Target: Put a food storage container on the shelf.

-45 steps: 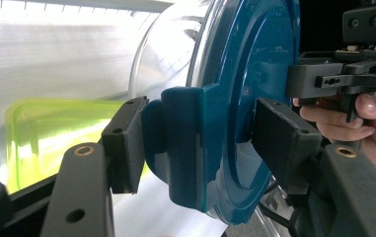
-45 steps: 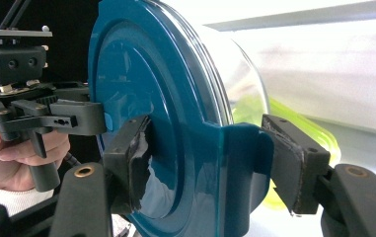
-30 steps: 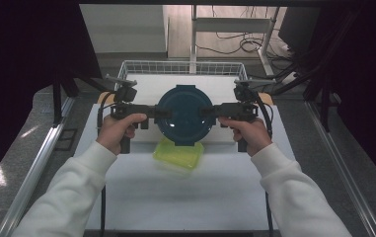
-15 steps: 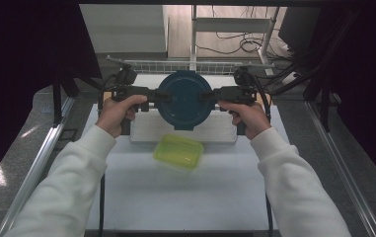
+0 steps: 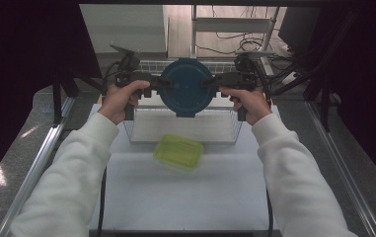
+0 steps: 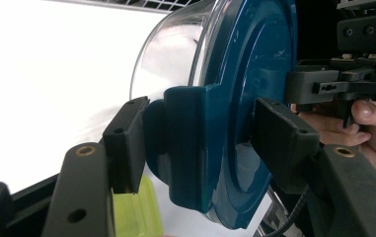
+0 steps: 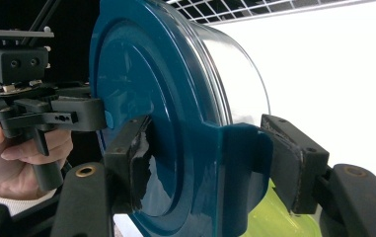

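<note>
A round clear container with a dark blue lid (image 5: 186, 88) hangs in the air between my two grippers, lid facing the camera in the high view. My left gripper (image 5: 155, 84) is shut on the blue side clip (image 6: 185, 148) at its left. My right gripper (image 5: 216, 82) is shut on the opposite clip (image 7: 240, 168). In the left gripper view my own left gripper (image 6: 203, 143) has a pad on each side of the clip; in the right gripper view my right gripper (image 7: 210, 163) holds its clip the same way. The clear bowl (image 7: 240, 74) points away from me.
A wire basket (image 5: 227, 138) stands on the white table below and behind the held container. A yellow-green lidded box (image 5: 178, 151) lies on the table in front of the basket. Metal rails (image 5: 42, 158) run along both table sides.
Both hands have carried the blue-lidded container up and away from me, from above the yellow-green box to over the wire basket. The grips are unchanged.
</note>
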Action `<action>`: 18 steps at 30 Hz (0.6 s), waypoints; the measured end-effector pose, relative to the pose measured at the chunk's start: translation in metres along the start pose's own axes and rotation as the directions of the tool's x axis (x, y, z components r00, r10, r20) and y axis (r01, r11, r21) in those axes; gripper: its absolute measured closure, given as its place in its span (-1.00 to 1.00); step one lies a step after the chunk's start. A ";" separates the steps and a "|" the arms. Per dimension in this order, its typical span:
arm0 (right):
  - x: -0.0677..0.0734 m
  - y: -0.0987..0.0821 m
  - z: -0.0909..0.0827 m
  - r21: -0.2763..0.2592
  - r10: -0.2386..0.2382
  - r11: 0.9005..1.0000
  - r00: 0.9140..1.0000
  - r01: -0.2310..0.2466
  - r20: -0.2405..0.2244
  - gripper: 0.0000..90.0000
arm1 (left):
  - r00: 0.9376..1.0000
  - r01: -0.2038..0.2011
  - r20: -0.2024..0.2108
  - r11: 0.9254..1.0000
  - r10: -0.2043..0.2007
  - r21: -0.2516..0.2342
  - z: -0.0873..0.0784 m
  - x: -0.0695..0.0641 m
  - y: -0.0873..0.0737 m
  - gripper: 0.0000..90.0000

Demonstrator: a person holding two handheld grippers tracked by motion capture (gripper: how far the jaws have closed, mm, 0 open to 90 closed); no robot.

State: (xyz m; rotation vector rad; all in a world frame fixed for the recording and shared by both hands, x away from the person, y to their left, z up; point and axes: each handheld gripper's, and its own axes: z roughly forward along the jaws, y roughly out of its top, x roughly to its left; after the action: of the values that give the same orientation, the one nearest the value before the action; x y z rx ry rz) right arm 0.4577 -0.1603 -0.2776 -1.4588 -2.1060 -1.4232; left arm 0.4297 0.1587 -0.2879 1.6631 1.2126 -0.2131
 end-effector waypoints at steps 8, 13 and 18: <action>-0.001 0.008 0.000 0.002 -0.005 1.000 1.000 0.005 0.005 -0.16 | 1.000 0.004 0.008 1.000 -0.004 -0.005 0.003 0.003 0.006 -0.08; -0.002 0.011 0.002 0.007 -0.004 1.000 1.000 0.004 0.009 -0.15 | 1.000 0.013 0.014 1.000 -0.013 -0.010 0.005 0.008 0.008 -0.08; -0.007 0.018 0.007 0.018 0.008 1.000 1.000 -0.008 0.018 -0.15 | 0.999 0.028 0.024 1.000 -0.028 -0.008 0.010 0.018 0.012 -0.08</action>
State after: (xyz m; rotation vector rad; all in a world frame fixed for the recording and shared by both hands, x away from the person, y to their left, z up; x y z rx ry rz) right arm 0.4777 -0.1580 -0.2754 -1.4768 -2.1153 -1.3900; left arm 0.4515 0.1617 -0.2962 1.6330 1.2178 -0.2437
